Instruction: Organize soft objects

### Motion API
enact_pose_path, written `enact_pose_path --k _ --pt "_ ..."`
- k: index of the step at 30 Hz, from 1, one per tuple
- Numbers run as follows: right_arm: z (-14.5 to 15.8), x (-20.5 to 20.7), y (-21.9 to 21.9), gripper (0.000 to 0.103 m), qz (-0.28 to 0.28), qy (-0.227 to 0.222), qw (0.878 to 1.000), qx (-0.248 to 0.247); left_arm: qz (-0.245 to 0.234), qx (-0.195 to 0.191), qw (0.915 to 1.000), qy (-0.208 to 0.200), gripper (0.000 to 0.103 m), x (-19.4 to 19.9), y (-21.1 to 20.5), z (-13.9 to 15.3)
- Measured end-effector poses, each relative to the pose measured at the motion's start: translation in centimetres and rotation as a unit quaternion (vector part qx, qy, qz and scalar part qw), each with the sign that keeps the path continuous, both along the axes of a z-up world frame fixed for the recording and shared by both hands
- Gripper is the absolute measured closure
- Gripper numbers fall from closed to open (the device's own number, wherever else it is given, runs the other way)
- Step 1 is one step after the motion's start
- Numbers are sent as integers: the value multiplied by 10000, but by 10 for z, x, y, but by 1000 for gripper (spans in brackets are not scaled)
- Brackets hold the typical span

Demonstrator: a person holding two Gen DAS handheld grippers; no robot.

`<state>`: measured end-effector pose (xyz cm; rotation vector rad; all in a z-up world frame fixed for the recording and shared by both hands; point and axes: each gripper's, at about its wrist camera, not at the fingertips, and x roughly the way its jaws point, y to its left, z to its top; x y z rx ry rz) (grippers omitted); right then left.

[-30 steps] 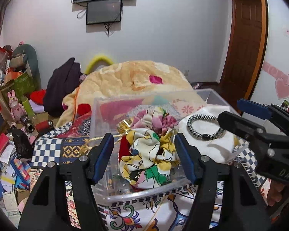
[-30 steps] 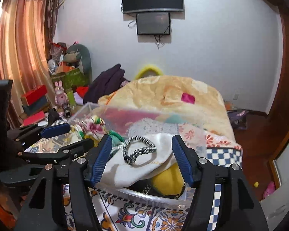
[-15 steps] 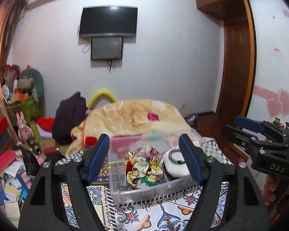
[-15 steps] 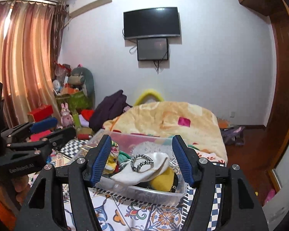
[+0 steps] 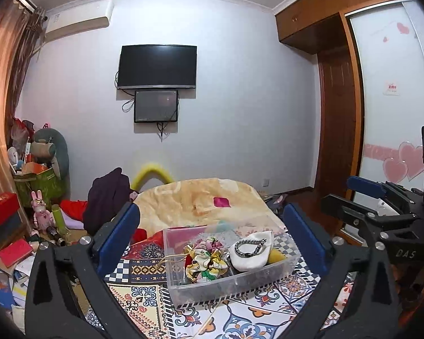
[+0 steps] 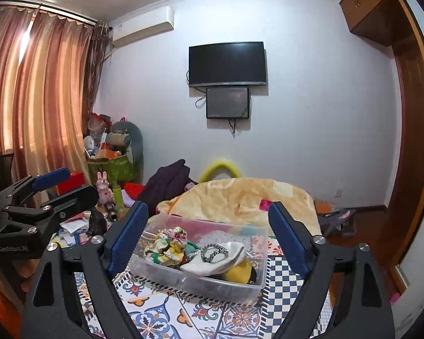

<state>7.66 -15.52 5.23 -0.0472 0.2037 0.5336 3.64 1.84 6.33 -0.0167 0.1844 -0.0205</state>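
Observation:
A clear plastic bin (image 5: 183, 288) stands on the patterned cloth; it also shows in the right wrist view (image 6: 166, 271). Inside lie a floral scrunchie (image 5: 205, 261), a white soft piece (image 5: 248, 257) with a black-and-white braided band (image 5: 250, 246) on it, and something yellow (image 6: 238, 272). My left gripper (image 5: 212, 234) is open and empty, held back from and above the bin. My right gripper (image 6: 207, 231) is open and empty, also back from the bin. Each gripper shows at the edge of the other's view.
A patterned cloth (image 5: 144, 296) covers the surface under the bin. A yellow blanket heap (image 5: 200, 197) and dark clothing (image 5: 104, 197) lie behind. Boxes, toys and papers (image 5: 11, 226) crowd the left side. A wooden door (image 5: 339, 130) is at the right.
Both grippers have pulled back and up from the bin, which now looks smaller and farther. The bin's contents have not moved. Both stay open.

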Motion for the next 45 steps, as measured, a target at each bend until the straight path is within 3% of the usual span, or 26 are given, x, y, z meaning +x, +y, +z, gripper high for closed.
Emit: enact_pose_path --k 3,11,45 --pt "5 -9 -4 0 -5 -146 9998 118 -20 -31 10000 -44 0 -6 -1 4" --pt "13 -18 -2 0 -21 -357 9992 190 -56 -8 9998 -171 0 -21 -5 12" --pt "12 -27 -10 0 -36 -405 9985 359 -120 62 9996 -249 0 -28 -10 17"
